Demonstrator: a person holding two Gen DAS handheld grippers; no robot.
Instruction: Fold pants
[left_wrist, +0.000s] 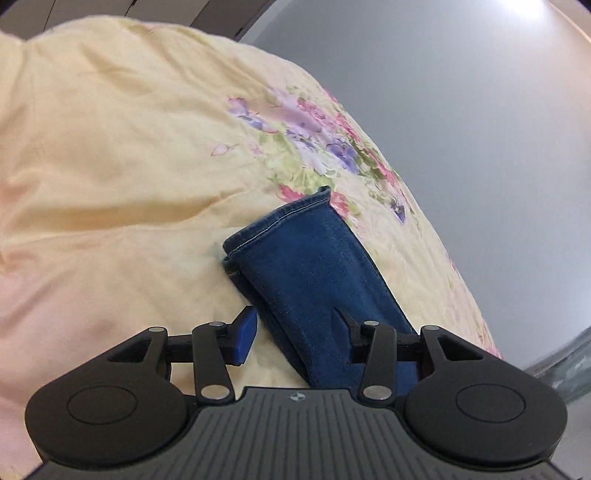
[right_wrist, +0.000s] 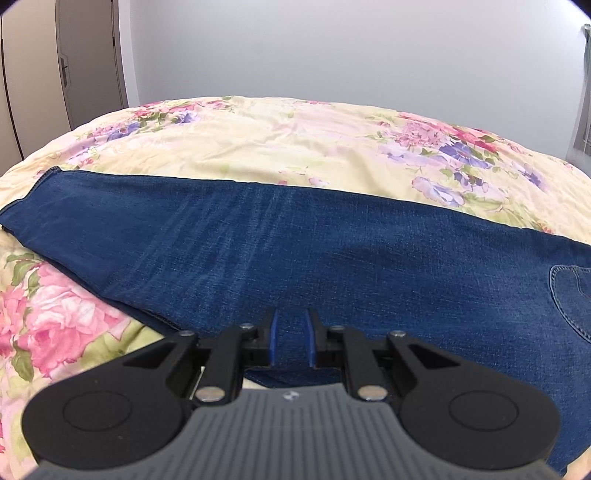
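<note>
Grey wall (left_wrist: 461, 110) is seen behind a bed covered by a pale yellow bedspread (left_wrist: 122, 155) printed with pink and purple flowers. From the left wrist view, the leg end of the jeans (left_wrist: 306, 280) is laid on the bedspread, its long axis running from the gripper away and slightly to the left, with the stitched hem at the far end. The left gripper (left_wrist: 295, 332) is held with its jaws wide apart. One blue-padded finger is set on the bedspread just beside the left edge of the denim, while the other finger is pressed onto the cloth itself, so the leg is straddled but not pinched.

From the right wrist view, the same bedspread (right_wrist: 295, 147) is shown beneath the jeans (right_wrist: 295, 251), which are stretched across the picture from left to right. The hem is pointed to the left and a back pocket (right_wrist: 572, 299) is seen at the right edge. A wardrobe (right_wrist: 55, 74) stands at the far left. The right gripper (right_wrist: 291, 339) is held over the near edge of the denim, its jaws narrowly parted, with cloth seen between the blue pads; whether the cloth is pinched cannot be told.
</note>
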